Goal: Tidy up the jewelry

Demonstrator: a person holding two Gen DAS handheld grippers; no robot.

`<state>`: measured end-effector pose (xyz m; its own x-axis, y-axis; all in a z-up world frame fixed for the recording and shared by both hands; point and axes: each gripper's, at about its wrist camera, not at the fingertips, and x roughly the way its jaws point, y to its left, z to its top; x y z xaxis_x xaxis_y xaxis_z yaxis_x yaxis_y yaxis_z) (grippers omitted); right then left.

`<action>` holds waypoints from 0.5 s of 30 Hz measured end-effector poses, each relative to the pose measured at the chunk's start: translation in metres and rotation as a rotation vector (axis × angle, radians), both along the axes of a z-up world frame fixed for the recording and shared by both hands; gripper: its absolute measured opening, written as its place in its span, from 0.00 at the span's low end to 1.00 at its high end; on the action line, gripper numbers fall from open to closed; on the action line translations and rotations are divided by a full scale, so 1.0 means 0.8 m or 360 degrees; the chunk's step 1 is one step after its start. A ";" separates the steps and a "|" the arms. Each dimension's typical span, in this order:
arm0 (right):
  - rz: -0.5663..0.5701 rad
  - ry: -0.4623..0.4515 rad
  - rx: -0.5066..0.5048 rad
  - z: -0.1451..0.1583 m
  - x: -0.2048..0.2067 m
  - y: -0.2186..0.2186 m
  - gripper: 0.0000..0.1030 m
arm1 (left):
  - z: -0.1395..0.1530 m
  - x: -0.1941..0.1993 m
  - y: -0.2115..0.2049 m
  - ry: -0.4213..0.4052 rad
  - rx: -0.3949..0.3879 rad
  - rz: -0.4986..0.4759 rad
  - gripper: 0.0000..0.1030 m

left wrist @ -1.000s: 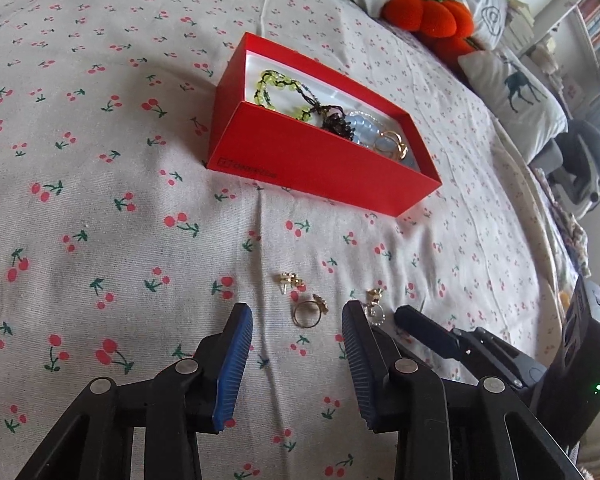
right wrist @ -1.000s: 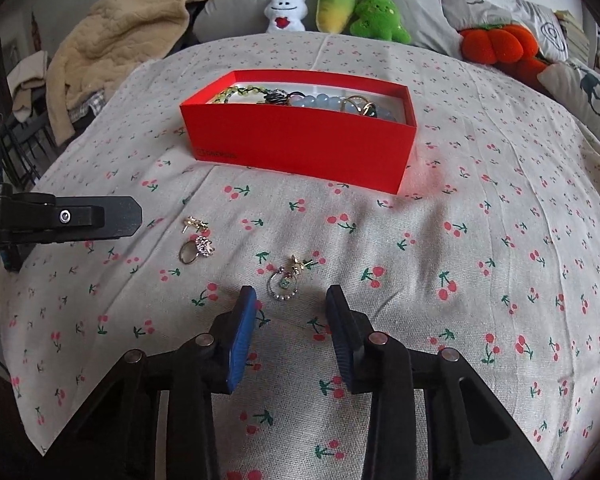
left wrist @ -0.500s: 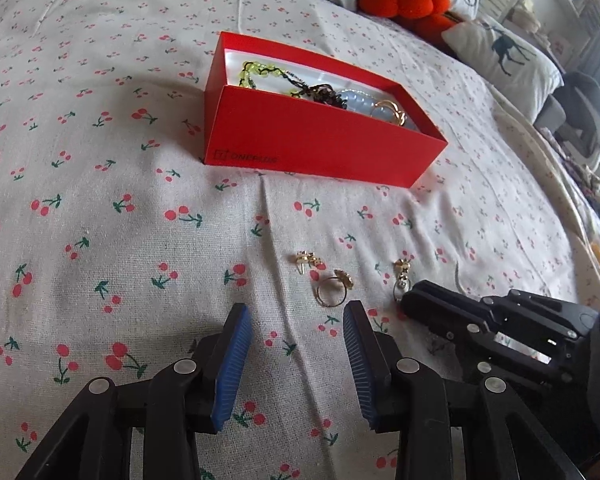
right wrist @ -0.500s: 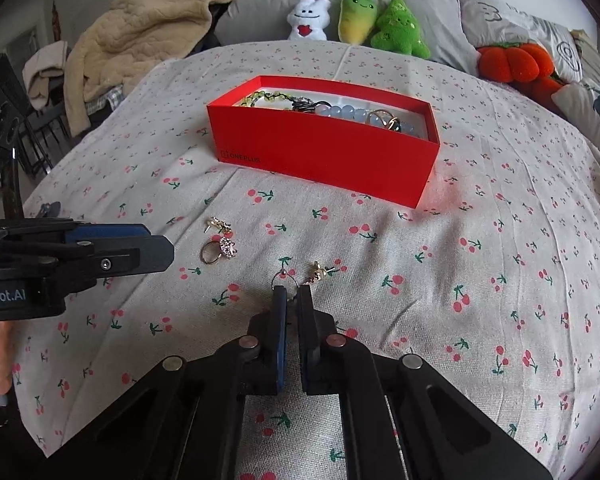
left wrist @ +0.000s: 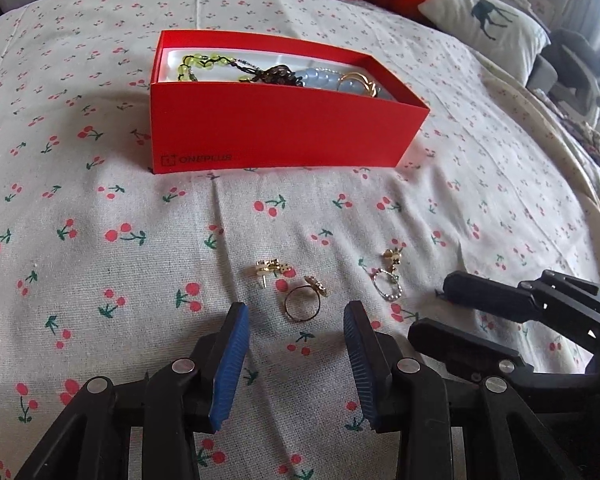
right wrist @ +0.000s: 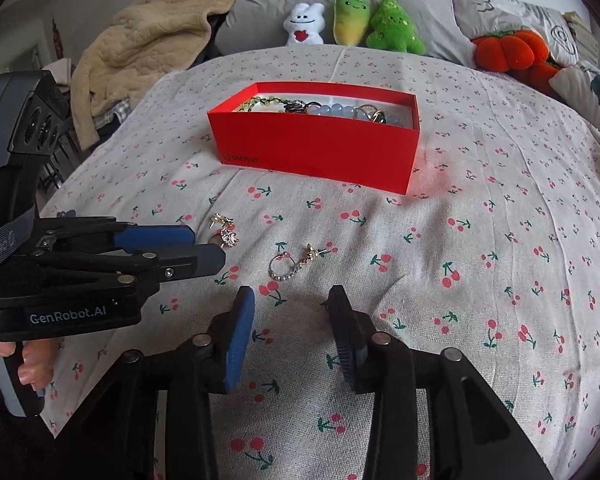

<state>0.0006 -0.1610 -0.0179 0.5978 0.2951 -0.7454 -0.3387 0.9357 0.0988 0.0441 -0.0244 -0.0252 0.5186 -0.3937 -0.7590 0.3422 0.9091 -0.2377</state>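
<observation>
Cherry-print bedspread (left wrist: pixel 100 280) bears red box (left wrist: pixel 276 128) of beads (left wrist: pixel 324 78); both grippers part-open, empty.

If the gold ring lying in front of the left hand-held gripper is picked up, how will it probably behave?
The gold ring is a thin rigid-looking band, so it probably keeps its shape and weighs little. It lies flat on the soft cherry-print sheet, so pads may press into the cloth before catching it. Its ornament makes it lopsided; it may swing or slip out.
</observation>
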 end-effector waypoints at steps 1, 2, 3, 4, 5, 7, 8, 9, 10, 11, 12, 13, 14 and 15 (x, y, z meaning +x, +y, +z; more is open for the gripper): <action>-0.0009 0.0004 0.0006 0.000 0.001 -0.001 0.41 | 0.000 0.001 -0.003 0.0000 0.0008 -0.0012 0.40; -0.0019 0.0011 0.0015 0.000 0.001 -0.003 0.41 | 0.000 0.001 -0.007 0.0001 0.0015 -0.0023 0.39; -0.0028 0.0018 0.0023 -0.001 0.002 -0.005 0.41 | 0.000 0.001 -0.011 0.0000 0.0026 -0.0033 0.38; -0.0038 0.0026 0.0027 -0.002 0.003 -0.006 0.41 | 0.000 0.001 -0.014 -0.0004 0.0046 -0.0043 0.35; -0.0042 0.0033 0.0030 -0.002 0.005 -0.007 0.41 | -0.001 0.002 -0.017 -0.0008 0.0067 -0.0049 0.26; -0.0045 0.0040 0.0025 -0.003 0.006 -0.006 0.41 | -0.001 0.003 -0.020 0.0002 0.0107 -0.0049 0.09; -0.0045 0.0039 0.0015 -0.003 0.005 -0.005 0.41 | 0.000 0.003 -0.019 0.0006 0.0110 -0.0048 0.07; -0.0044 0.0038 0.0003 -0.003 0.006 -0.003 0.42 | 0.001 0.002 -0.019 0.0011 0.0107 -0.0047 0.00; -0.0042 0.0038 -0.0007 -0.003 0.007 -0.001 0.42 | 0.003 0.001 -0.018 0.0018 0.0109 -0.0042 0.00; -0.0041 0.0040 -0.0014 -0.004 0.007 0.002 0.42 | 0.004 -0.001 -0.016 0.0022 0.0109 -0.0037 0.00; -0.0041 0.0044 -0.0020 -0.004 0.009 0.004 0.42 | 0.004 -0.003 -0.015 0.0022 0.0111 -0.0030 0.00; -0.0040 0.0050 -0.0023 -0.005 0.011 0.007 0.42 | 0.005 -0.005 -0.013 0.0021 0.0113 -0.0024 0.00; -0.0038 0.0060 -0.0029 -0.006 0.014 0.011 0.41 | 0.004 -0.006 -0.011 0.0021 0.0117 -0.0017 0.00; -0.0039 0.0064 -0.0038 -0.007 0.016 0.014 0.41 | 0.004 -0.008 -0.009 0.0022 0.0116 -0.0010 0.00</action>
